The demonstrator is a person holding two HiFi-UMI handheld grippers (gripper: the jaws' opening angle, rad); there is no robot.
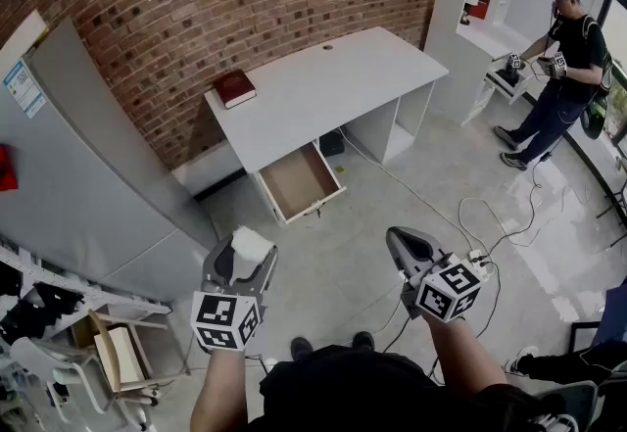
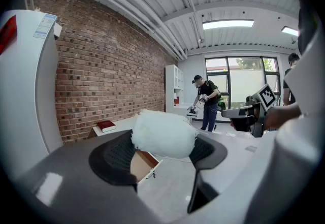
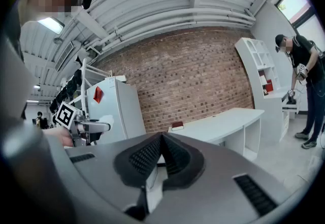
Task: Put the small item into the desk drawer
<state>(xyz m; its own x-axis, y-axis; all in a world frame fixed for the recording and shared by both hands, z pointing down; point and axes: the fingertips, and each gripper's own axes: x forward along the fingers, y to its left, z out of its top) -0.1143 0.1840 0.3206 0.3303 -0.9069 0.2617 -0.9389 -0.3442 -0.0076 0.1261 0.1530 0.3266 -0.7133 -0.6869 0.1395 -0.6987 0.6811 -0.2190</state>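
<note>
White fluffy wad [image 2: 163, 134] sits pinched between the widely spread jaws of the left gripper [image 2: 162, 141], its pads pressing both sides; the right gripper [image 3: 161, 154] has its jaws pressed together on nothing. A label [image 1: 24, 87] on the grey cabinet is too small to read. The wad hangs over the floor, well apart from the open drawer [image 1: 299, 182] jutting from the desk's [image 1: 323, 87] front edge.

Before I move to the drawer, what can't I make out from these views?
- Head view: drawer rear hidden under the desk top.
- Left gripper view: drawer mostly behind the white wad in the left tool.
- Right gripper view: drawer mostly behind the shut right tool.
</note>
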